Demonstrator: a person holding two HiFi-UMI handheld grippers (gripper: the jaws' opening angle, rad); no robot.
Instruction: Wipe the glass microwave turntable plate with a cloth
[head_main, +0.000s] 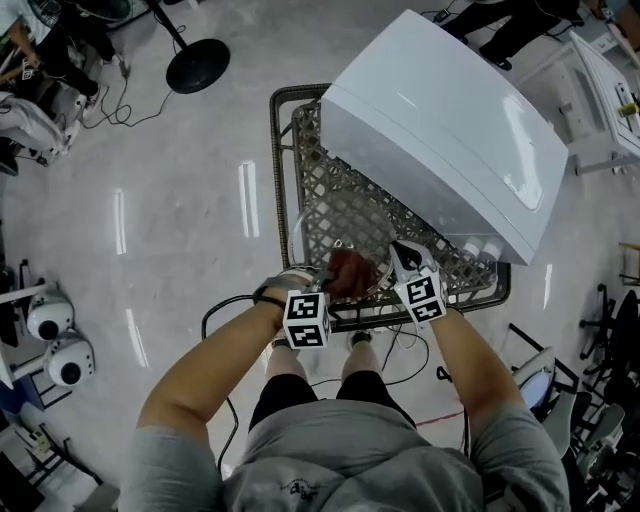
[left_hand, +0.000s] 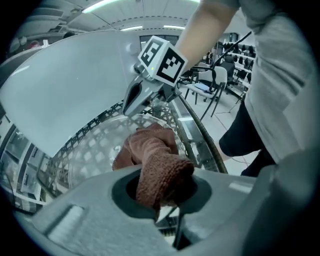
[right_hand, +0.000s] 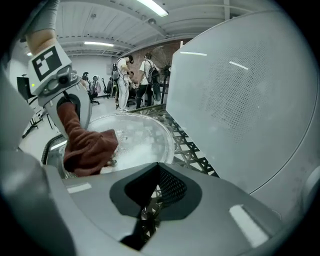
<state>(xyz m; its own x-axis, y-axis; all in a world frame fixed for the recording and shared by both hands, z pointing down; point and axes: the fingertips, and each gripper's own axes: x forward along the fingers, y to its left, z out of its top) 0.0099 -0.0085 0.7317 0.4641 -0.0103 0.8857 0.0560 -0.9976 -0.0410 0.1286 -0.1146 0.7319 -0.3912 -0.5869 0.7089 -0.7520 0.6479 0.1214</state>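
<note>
The round glass turntable plate (head_main: 312, 240) (left_hand: 90, 145) (right_hand: 140, 135) lies on a metal mesh cart (head_main: 345, 205) in front of a white microwave (head_main: 440, 130). A brown cloth (head_main: 348, 270) (left_hand: 155, 160) (right_hand: 87, 147) rests bunched on the plate's near edge. My left gripper (head_main: 325, 282) (left_hand: 165, 192) is shut on one end of the cloth; the right gripper view shows it as well (right_hand: 65, 100). My right gripper (head_main: 400, 255) (left_hand: 130, 106) (right_hand: 150, 200) reaches down to the plate's rim at the right, its fingers together on the rim.
The microwave (left_hand: 65, 95) (right_hand: 250, 100) fills the cart's far right, close beside the plate. A black round stand base (head_main: 197, 65) and cables lie on the floor at the back left. Two people (right_hand: 135, 80) stand far off. Office chairs (left_hand: 210, 80) stand behind me.
</note>
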